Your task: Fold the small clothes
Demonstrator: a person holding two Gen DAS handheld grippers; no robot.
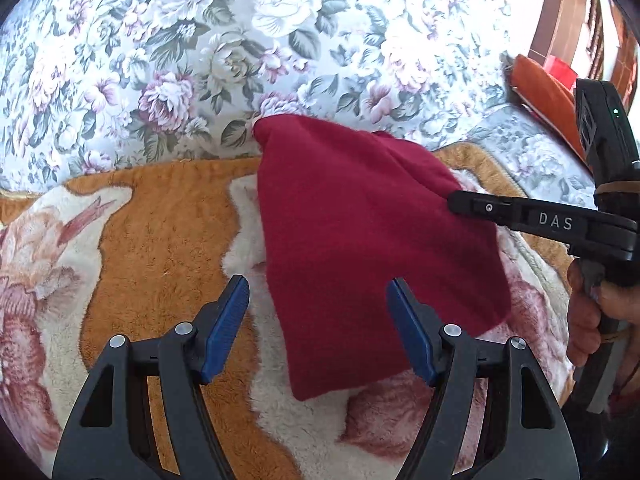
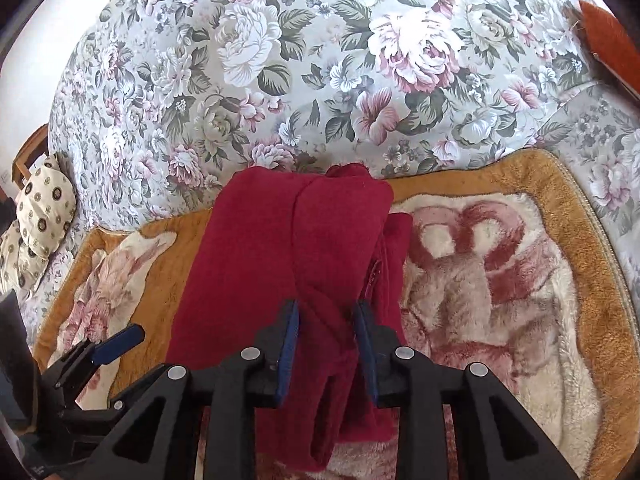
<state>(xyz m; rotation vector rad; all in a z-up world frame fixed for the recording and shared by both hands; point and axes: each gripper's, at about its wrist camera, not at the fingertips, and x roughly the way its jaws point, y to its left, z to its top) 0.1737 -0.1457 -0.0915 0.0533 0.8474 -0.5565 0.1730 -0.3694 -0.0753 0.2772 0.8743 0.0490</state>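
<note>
A dark red fleece garment (image 1: pixel 360 240) lies folded lengthwise on a plush orange and cream blanket (image 1: pixel 152 216). My left gripper (image 1: pixel 318 300) is open and empty, just above the garment's near left edge. My right gripper (image 2: pixel 326 322) is shut on a bunched fold of the red garment (image 2: pixel 280 248) at its near right side. In the left wrist view the right gripper (image 1: pixel 452 200) comes in from the right and pinches the cloth's right edge. The left gripper's blue pads (image 2: pixel 120 340) show at the lower left of the right wrist view.
A floral sofa back (image 1: pixel 224 48) rises behind the blanket. An orange cushion (image 1: pixel 544 92) lies at the far right. A cream patterned pillow (image 2: pixel 36 216) sits at the left end. The blanket (image 2: pixel 500 280) extends to the right of the garment.
</note>
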